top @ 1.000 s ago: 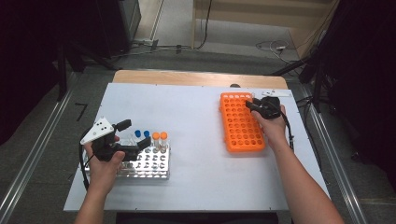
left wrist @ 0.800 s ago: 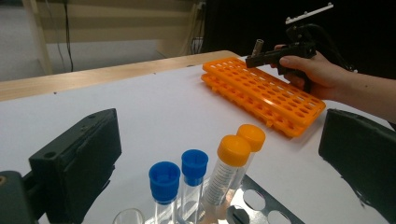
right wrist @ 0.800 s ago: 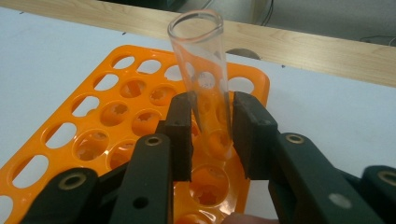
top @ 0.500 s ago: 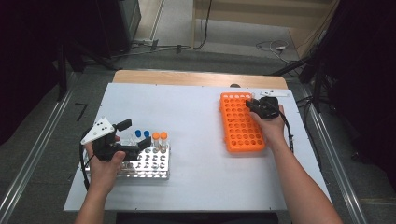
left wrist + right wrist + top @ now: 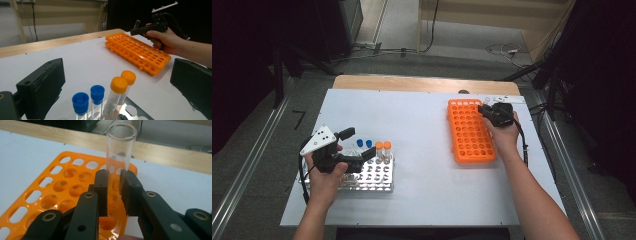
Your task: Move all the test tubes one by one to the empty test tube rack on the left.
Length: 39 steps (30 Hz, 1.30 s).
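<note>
R gripper [image 5: 113,192] clamps open glass tube [image 5: 119,150] at orange rack [image 5: 469,131], far right.
Jaws just closed on the tube, so it's held, upright over the rack's far end. Vs earlier frames: hands unmoved. L gripper [image 5: 357,147] jaws wide apart, empty, by capped tubes [image 5: 119,86] near left.

A clear tube [image 5: 120,150] between black fingers [image 5: 101,190], over an orange rack [image 5: 62,187]. Ahead of the other black fingers [image 5: 41,85]: two blue caps [image 5: 80,100], two orange caps [image 5: 119,84]. White table [image 5: 412,120].
</note>
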Tool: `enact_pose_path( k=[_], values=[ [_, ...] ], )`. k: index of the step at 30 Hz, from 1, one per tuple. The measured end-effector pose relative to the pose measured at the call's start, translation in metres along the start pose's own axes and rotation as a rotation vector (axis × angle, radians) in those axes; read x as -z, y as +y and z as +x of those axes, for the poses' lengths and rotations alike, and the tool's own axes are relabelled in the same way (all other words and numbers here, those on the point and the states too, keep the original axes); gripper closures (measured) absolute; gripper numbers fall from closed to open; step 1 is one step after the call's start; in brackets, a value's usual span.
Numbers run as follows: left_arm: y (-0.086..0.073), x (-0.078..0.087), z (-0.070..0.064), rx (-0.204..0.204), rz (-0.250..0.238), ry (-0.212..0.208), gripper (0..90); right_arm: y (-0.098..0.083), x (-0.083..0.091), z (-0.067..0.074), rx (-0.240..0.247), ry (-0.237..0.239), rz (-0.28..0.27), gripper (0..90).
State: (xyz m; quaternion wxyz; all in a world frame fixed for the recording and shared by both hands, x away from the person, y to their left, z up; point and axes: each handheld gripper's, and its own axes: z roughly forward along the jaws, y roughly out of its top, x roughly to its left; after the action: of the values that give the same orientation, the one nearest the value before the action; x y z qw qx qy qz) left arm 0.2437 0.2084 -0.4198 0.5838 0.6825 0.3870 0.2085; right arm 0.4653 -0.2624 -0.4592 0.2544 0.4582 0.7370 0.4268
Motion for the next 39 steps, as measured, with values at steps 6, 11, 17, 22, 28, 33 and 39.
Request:
enact_pose_path(
  k=[6, 11, 17, 22, 28, 33, 39],
  values=[
    [0.002, -0.002, -0.005, -0.006, -0.008, -0.013, 0.0, 0.005, 0.013, -0.002, -0.009, 0.011, -0.033, 73.7],
    [0.003, -0.004, -0.009, -0.016, -0.004, -0.018, 0.0, 0.01, 0.028, 0.003, -0.003, 0.047, -0.059, 73.6],
    [0.004, -0.008, -0.015, -0.029, -0.005, -0.025, 0.0, 0.009, 0.044, 0.013, 0.022, 0.112, -0.058, 73.6],
    [0.005, -0.012, -0.021, -0.042, 0.0, -0.037, 0.1, 0.001, 0.055, 0.023, 0.03, 0.159, -0.049, 73.7],
    [0.006, -0.015, -0.026, -0.048, -0.002, -0.051, 0.1, -0.005, 0.073, 0.036, 0.054, 0.199, -0.058, 73.6],
    [0.008, -0.018, -0.028, -0.045, -0.004, -0.069, 0.1, -0.01, 0.088, 0.048, 0.072, 0.236, -0.065, 73.6],
    [0.008, -0.022, -0.033, -0.05, -0.001, -0.084, 0.1, -0.02, 0.104, 0.064, 0.089, 0.286, -0.057, 73.6]
  ],
)
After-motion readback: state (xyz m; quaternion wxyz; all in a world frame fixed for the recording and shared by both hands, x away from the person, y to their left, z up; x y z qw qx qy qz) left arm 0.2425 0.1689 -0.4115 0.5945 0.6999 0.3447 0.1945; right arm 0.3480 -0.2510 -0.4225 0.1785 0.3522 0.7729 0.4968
